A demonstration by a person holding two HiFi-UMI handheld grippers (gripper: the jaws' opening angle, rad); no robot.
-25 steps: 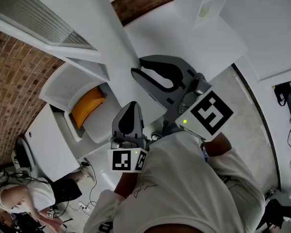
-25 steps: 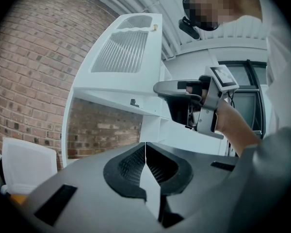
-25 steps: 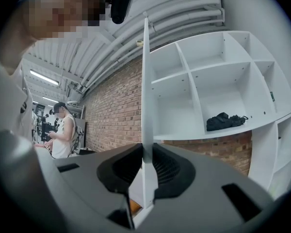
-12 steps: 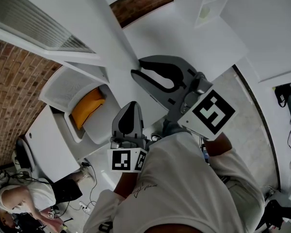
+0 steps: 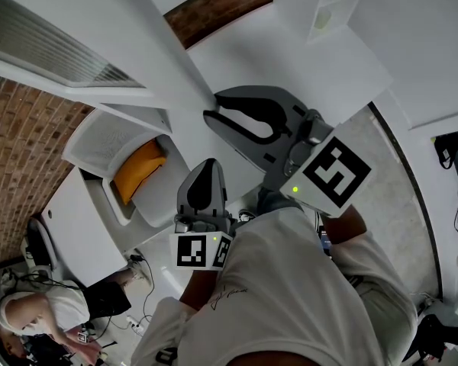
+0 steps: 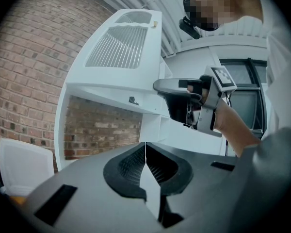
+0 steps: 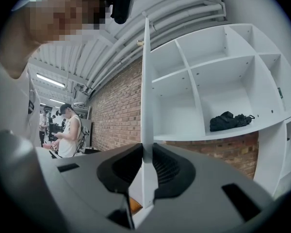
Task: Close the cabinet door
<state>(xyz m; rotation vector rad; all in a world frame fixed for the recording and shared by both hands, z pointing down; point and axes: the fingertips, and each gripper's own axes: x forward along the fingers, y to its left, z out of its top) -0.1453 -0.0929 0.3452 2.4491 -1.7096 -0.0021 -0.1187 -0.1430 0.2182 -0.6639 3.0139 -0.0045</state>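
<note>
Little has shifted in the last second: in the head view the right gripper (image 5: 212,115) and the cabinet door (image 7: 145,72) it holds sit slightly further left, and the bystander (image 5: 30,319) at the lower left has slipped closer to the frame's bottom edge.

At far left in the head view a brick wall (image 5: 19,158) runs behind a white louvred panel (image 5: 46,44). Just right of the wall, an open white tub (image 5: 99,139) holds an orange-yellow object (image 5: 137,168) lying against its inner side.

Right of the tub is the left gripper (image 5: 206,165). It is clenched on nothing: its own view shows the two jaws pressed together along a single seam. It is well apart from the door.

Further right and higher in the head view, the right gripper grasps the cabinet door's free edge. In the right gripper view the door appears edge-on as a thin white upright strip rising straight out from between the jaws, which are pinched against its two faces. The door stands out from the cabinet (image 7: 223,67), not shut.

To the right of that strip are the cabinet's open white compartments. One of them holds a black bundle (image 7: 230,121) resting on its shelf, and more brickwork shows below it.
</note>
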